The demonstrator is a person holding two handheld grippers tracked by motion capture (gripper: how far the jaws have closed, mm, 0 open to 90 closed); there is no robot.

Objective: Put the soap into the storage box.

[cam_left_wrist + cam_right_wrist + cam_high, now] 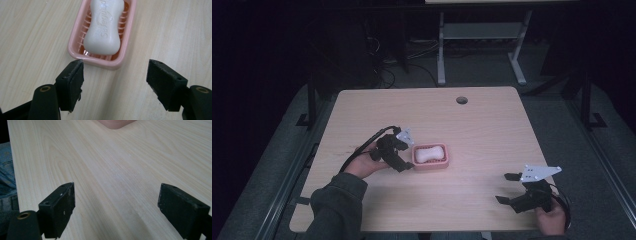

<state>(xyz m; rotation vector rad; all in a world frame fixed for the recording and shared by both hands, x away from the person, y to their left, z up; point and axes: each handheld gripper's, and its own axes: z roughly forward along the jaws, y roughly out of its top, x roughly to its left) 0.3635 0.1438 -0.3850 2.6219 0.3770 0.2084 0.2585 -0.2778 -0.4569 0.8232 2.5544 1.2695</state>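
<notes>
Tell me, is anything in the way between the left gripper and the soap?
Nothing visible. The left gripper is open just short of the pink dish, and the white soap lies in it uncovered. Only the dish's low rim sits between.

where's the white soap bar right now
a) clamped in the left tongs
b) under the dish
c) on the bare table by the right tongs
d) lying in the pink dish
d: the soap bar lies inside the pink dish, just ahead of the open left tongs, which hold nothing.

I see a pale wooden table [492, 125] on grey floor [552, 100]; at twelve o'clock, a white desk frame [441, 50] in darkness.
</notes>
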